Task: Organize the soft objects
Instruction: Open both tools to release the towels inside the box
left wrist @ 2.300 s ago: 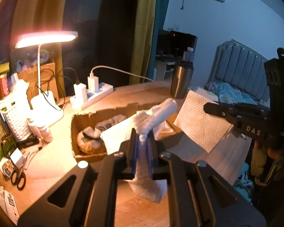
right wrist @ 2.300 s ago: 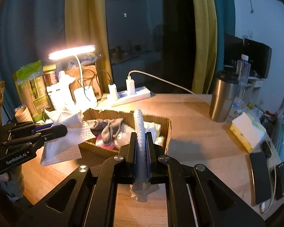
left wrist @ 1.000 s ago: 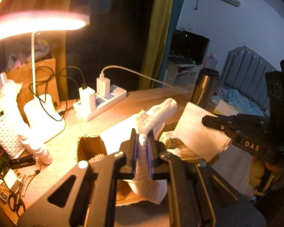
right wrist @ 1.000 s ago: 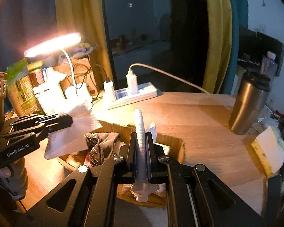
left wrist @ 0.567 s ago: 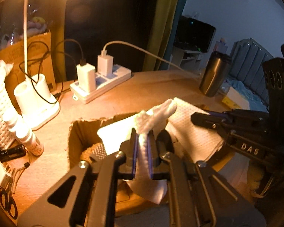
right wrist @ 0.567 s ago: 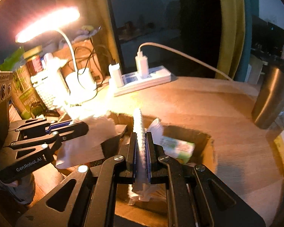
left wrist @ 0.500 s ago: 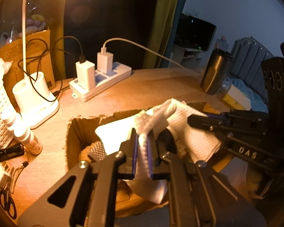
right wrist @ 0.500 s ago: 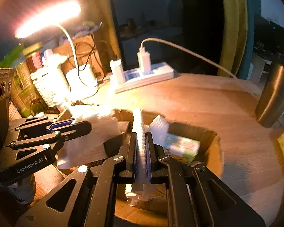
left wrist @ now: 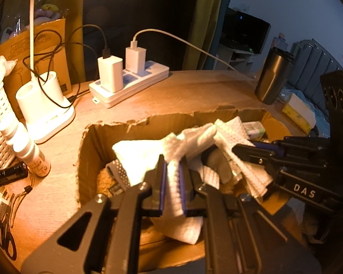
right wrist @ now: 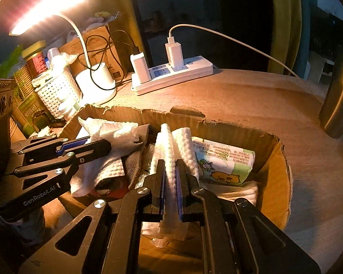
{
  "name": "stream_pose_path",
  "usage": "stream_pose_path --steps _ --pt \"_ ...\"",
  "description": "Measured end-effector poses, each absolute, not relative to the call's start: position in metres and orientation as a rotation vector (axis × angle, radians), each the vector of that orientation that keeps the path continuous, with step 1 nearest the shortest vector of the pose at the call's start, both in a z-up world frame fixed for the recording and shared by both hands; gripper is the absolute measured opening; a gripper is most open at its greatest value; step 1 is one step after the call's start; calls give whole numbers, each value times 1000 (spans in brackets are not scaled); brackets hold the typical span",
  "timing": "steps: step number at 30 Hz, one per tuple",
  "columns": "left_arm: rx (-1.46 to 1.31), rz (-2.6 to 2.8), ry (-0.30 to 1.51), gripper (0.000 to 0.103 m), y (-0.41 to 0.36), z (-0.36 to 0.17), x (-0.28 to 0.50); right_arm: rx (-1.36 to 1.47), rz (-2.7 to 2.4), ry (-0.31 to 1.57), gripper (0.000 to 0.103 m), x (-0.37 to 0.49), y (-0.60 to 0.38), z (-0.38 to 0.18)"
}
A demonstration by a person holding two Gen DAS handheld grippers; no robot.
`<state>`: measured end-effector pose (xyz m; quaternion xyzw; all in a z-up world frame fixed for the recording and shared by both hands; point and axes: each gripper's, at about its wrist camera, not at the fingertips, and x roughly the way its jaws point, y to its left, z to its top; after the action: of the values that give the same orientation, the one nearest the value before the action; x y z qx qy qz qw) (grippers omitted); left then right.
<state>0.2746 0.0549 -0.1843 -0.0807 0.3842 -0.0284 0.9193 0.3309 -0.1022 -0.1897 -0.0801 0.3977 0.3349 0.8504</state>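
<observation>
Left wrist view, white cloth pinched between left gripper fingers, opening slightly

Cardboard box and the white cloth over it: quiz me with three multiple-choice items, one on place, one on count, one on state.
1. Where is the white cloth?
A. Over the open cardboard box
B. On the power strip
C. Under the lamp base

2. How many chargers are plugged into the power strip?
A. One
B. Two
C. Four

3. What is the right gripper doing?
A. Open, empty
B. Shut on the steel tumbler
C. Shut on the cloth

Answers: 1 A, the cloth hangs inside the box rim; 2 B, two white plugs stand there; 3 C, its pads pinch the fabric.
</observation>
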Motion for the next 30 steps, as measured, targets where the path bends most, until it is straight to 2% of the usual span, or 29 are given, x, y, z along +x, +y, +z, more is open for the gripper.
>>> stream_pose_path --steps 3,8,14,17,18,19,30 --pt "-177 -58 794 15 57 -183 275 -167 703 838 13 331 -103 -190" --pt "-182 -56 799 20 57 -181 273 -159 701 830 33 329 -106 -184" --pt "-175 -45 789 24 55 -174 267 -153 677 811 40 324 -115 -175" --pt "-188 -48 780 44 55 -169 262 -151 666 802 44 320 -120 -171" --pt "-194 -50 778 55 54 -168 260 -150 662 796 44 318 -121 -169" --pt "-203 -52 776 59 54 -167 258 -150 660 791 45 316 -123 -167" --pt "-194 -53 721 62 43 -146 233 -148 626 734 50 290 -139 -148"
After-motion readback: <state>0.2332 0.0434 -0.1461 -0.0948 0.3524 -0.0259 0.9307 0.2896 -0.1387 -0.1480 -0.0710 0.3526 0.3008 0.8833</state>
